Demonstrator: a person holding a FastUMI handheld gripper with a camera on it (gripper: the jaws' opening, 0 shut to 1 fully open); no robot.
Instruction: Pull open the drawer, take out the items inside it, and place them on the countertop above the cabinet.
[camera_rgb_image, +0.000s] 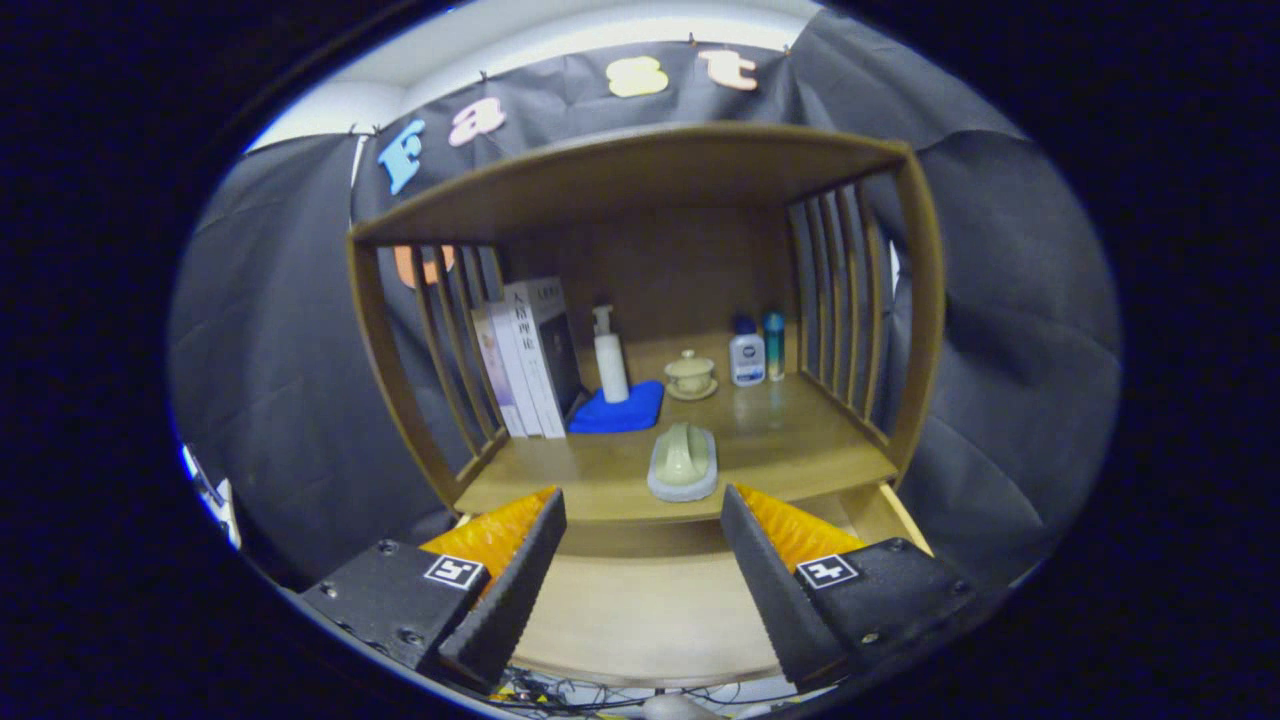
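**Drawer pulled out, pale green piece at the bench's front edge**

A booth hung with black cloth (280, 330) surrounds a wooden cabinet (920, 300) with slatted sides and a flat roof board. Nearest the camera, the gripper (640, 570) hovers with its jaws spread wide apart and nothing between them; each black ribbed finger (510, 590) has an orange part behind it and a small square marker on its base. Below and between the fingers lies the open drawer (640, 610), its light wooden floor bare where it shows, with one side wall visible beyond the right finger.

Just beyond the fingertips the bench (800, 450) begins. At the middle of its front edge sits a pale green ceramic piece on a grey-white tray (682, 462), the tray slightly overhanging the edge. Further back, toward the left side, a blue cloth (622, 410) lies flat with a white pump bottle (610, 358) standing upright at its rear. Left of the cloth, several books (525, 360) stand against the left slats. Near the middle rear rests a small green lidded cup on a saucer (690, 375). Toward the back right corner, a white bottle with a dark blue cap (746, 355) stands just beside a slim teal bottle (774, 345).
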